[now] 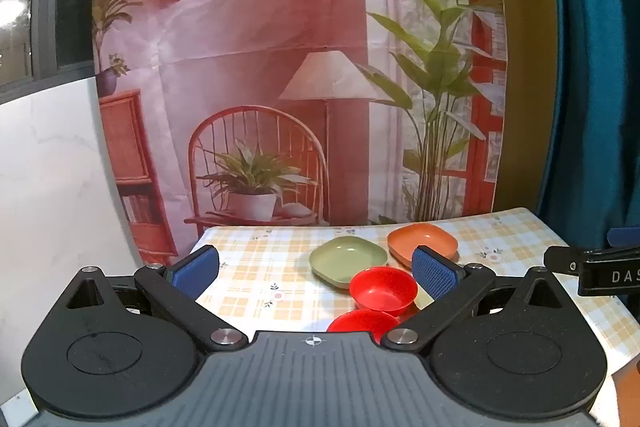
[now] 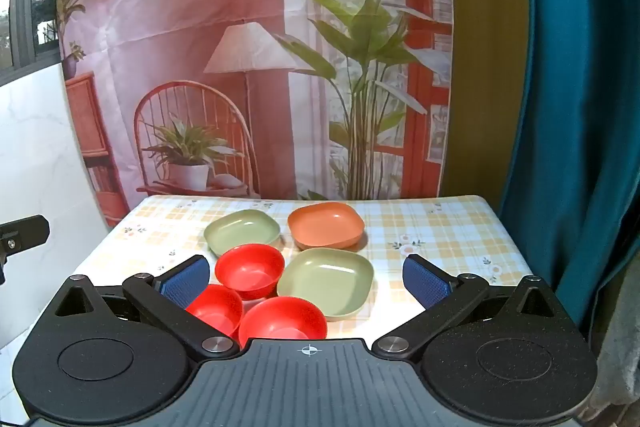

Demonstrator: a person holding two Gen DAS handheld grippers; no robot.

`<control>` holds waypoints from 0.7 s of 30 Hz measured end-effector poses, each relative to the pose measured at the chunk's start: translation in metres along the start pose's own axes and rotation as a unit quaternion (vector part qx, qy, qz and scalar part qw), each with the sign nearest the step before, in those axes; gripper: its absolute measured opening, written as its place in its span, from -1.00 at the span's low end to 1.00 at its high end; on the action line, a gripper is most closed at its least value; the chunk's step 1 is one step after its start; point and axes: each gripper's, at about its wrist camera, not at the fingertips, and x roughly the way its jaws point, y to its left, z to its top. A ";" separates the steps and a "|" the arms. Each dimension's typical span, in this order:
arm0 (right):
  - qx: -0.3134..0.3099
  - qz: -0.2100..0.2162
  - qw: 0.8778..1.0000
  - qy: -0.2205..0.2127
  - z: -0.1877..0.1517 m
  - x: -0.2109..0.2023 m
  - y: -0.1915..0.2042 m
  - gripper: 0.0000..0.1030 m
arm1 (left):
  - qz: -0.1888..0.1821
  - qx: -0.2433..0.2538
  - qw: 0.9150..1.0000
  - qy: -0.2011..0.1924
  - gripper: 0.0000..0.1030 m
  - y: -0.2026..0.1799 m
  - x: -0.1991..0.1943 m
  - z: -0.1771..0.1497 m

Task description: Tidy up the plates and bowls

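Both of my hand-held grippers hover over the near edge of the table with nothing between their fingers. On the left gripper (image 1: 316, 269) I see the blue ribbed pads (image 1: 434, 271) spread wide apart, tilted down toward the dishes; the right gripper (image 2: 306, 279) is likewise spread fully, its blue pads (image 2: 425, 279) well clear of everything below.

From the right wrist view I count six dishes on the table with its yellow-and-white checked, flower-printed cloth (image 2: 440, 227). At the back sit a pale green squarish plastic plate (image 2: 242, 230) and, just beside it on the right, an orange squarish plastic plate (image 2: 326, 225). In front of the orange one lies a second, nearer green squarish plate (image 2: 326, 281). Three red round plastic bowls cluster to its left: a far red bowl (image 2: 250, 269) close against the far green plate, a left red bowl (image 2: 218, 307) partly behind my left finger, and a near red bowl (image 2: 282, 319) just beside the nearer green plate. All stand upright and none is stacked.

From the left wrist view I make out only the far green plate (image 1: 347, 259), the orange plate (image 1: 420, 241) partly behind a pad, and two of the red bowls (image 1: 383, 287). Behind the table hangs a printed backdrop of a chair, lamp and plants (image 2: 240, 67), with a teal curtain (image 2: 580, 107) at the right.
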 end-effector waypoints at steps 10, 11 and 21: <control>0.003 0.001 1.000 0.002 -0.001 -0.001 0.002 0.99 | -0.004 -0.018 1.000 0.004 1.00 0.011 0.003 0.002; 0.003 0.000 1.000 0.003 -0.002 -0.002 0.004 0.99 | -0.001 -0.015 1.000 -0.003 1.00 0.008 -0.002 0.001; 0.002 0.001 1.000 -0.003 -0.001 -0.008 -0.003 0.99 | 0.002 -0.016 1.000 -0.002 1.00 0.003 -0.001 0.000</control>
